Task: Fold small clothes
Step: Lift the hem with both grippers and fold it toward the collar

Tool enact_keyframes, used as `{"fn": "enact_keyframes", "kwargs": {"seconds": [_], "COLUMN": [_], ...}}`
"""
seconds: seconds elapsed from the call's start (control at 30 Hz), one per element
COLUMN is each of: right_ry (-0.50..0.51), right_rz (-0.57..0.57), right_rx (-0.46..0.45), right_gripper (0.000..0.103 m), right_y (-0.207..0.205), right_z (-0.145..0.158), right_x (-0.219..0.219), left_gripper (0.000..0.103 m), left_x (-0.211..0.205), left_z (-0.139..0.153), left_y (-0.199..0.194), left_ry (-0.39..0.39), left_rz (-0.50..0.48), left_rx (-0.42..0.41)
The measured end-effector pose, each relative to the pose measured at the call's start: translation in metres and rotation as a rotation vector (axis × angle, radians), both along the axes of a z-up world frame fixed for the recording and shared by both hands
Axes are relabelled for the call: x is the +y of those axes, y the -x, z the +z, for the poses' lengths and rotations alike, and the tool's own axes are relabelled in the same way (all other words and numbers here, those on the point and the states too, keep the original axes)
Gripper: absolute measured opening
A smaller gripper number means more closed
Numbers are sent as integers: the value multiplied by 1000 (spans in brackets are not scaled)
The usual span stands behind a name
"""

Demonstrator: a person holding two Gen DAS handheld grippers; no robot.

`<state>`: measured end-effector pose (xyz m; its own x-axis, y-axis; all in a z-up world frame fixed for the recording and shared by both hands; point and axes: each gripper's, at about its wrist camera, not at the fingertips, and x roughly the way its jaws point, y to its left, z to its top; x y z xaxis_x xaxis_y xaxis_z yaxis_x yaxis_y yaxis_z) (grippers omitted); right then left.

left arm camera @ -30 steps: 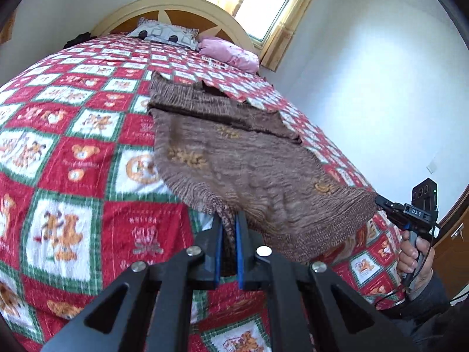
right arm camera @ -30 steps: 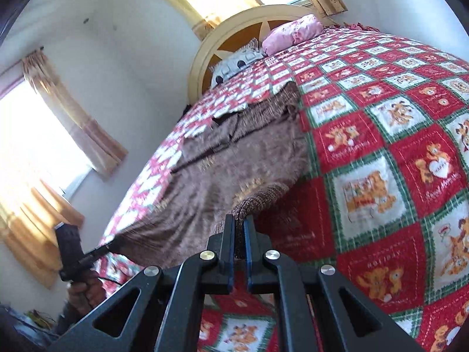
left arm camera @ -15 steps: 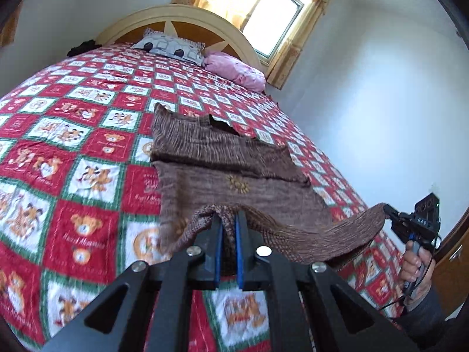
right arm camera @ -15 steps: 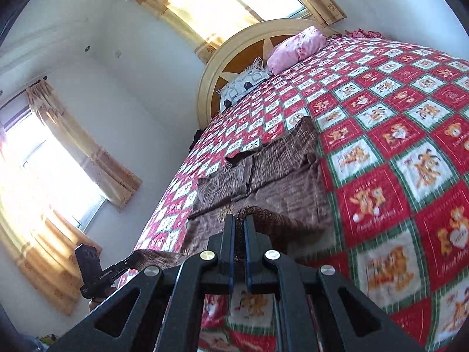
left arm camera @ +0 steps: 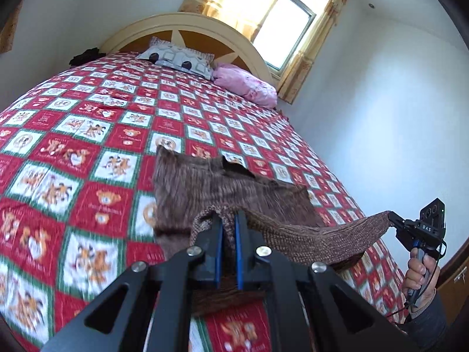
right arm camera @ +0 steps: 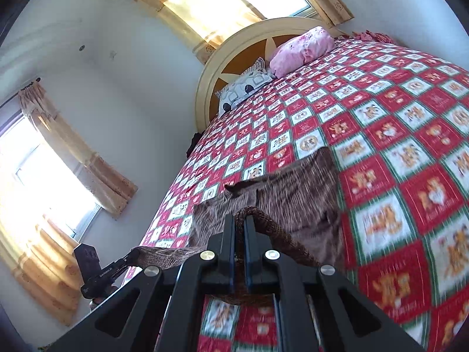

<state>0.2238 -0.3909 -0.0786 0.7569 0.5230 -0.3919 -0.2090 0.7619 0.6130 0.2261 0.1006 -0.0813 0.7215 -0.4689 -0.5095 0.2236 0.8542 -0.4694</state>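
A brown knit sweater (left arm camera: 205, 187) lies on the red checked bedspread (left arm camera: 88, 135), its far part flat and its near hem lifted off the bed. My left gripper (left arm camera: 227, 220) is shut on the left corner of the hem. My right gripper (right arm camera: 239, 221) is shut on the right corner; it also shows in the left wrist view (left arm camera: 392, 220), with the hem stretched between the two. In the right wrist view the sweater (right arm camera: 293, 193) folds over toward its collar, and the left gripper (right arm camera: 132, 256) shows at lower left.
A patterned pillow (left arm camera: 178, 58) and a pink pillow (left arm camera: 246, 85) lie at the curved headboard (left arm camera: 187, 26). A dark item (left arm camera: 86, 55) sits at the bed's far left corner. Curtained windows (right arm camera: 49, 182) are on two walls. A wooden door (left arm camera: 457, 272) is at right.
Both grippers have lifted the sweater's near hem and carried it forward toward the collar, so the lower half now hangs above the upper half. Both views have tilted upward.
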Motion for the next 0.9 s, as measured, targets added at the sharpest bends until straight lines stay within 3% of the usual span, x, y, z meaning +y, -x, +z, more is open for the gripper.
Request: {"fn": "enact_keyframes", "kwargs": {"seconds": [0.4,0.7,0.77,0.8,0.83,0.9], "right_ry": [25,-5,42,85,103,62], "right_rz": [-25,-85,-115,-165,-180,-163], "right_rx": [116,287,312,324,321,275], "right_gripper": [4,5,12,31,57,64], "right_y": [-119,-225,-239,-243,-244,-236], "right_z": [-24,-88,-95,-96,-95,-91], "right_x": [0,-20,-22,-24,-25,-29], "left_gripper": [7,13,14,21,28,55], "left_x": [2,-5,1,7,12,24], "left_z": [-32,-72,-72,-69,-67,-63], "left_y": [-108,-178,-184,-182,-181,-169], "left_ry": [14,-44,-47,-64,-73,-73], "left_rz": [8,62,97,145,170,203], "left_rx": [129,236,236,219,212,179]}}
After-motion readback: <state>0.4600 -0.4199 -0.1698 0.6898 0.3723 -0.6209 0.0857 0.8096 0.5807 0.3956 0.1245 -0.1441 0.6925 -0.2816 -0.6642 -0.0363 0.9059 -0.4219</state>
